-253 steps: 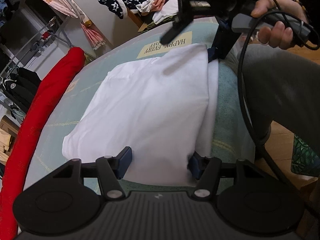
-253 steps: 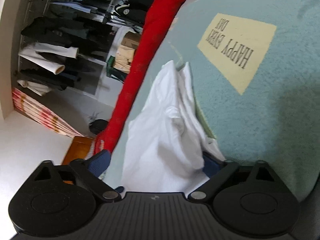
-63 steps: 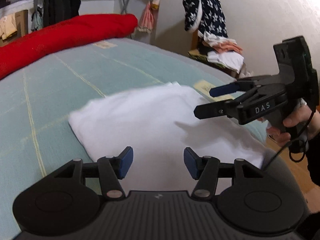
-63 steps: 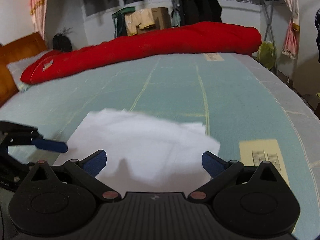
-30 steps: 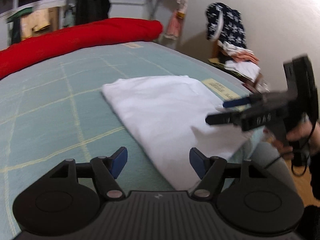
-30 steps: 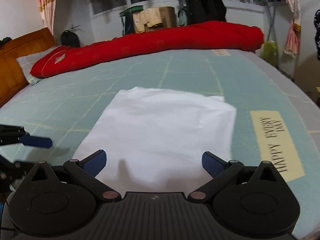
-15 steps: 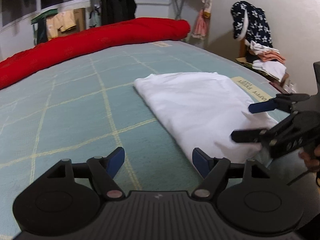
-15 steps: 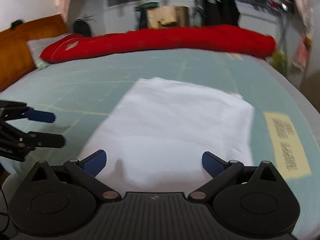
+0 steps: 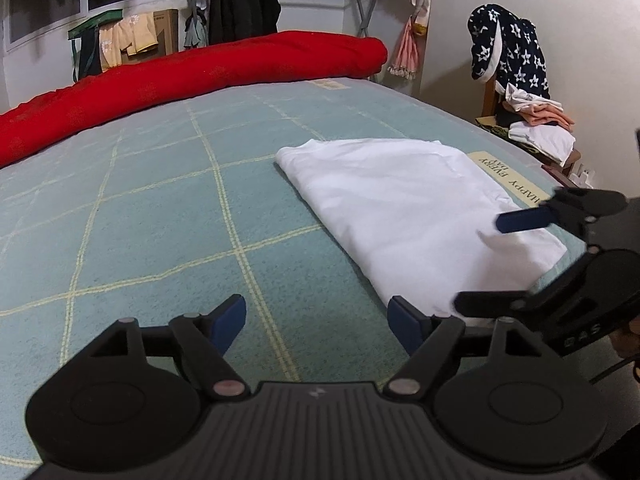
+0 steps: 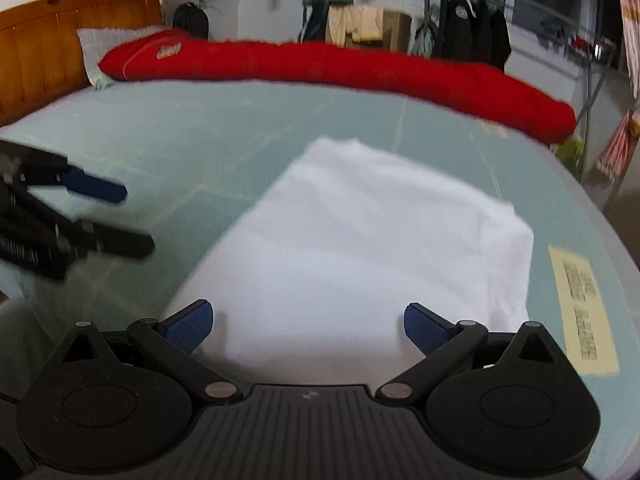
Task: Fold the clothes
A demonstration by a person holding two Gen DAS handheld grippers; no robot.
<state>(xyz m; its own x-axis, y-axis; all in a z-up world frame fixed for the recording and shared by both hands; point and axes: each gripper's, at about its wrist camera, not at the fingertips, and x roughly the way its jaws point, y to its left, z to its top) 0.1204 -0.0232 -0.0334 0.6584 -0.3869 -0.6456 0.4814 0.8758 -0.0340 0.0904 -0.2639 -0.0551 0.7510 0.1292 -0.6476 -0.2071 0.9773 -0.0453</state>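
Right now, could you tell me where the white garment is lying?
The white garment lies folded flat on the teal blanket, right of centre in the left wrist view, beside the yellow label.

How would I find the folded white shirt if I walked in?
Look at the big bed with the pale green checked blanket. The flat folded white cotton shirt lies near its edge, beside a yellow label. It is the only white thing on the blanket, unlike the long red quilt roll.
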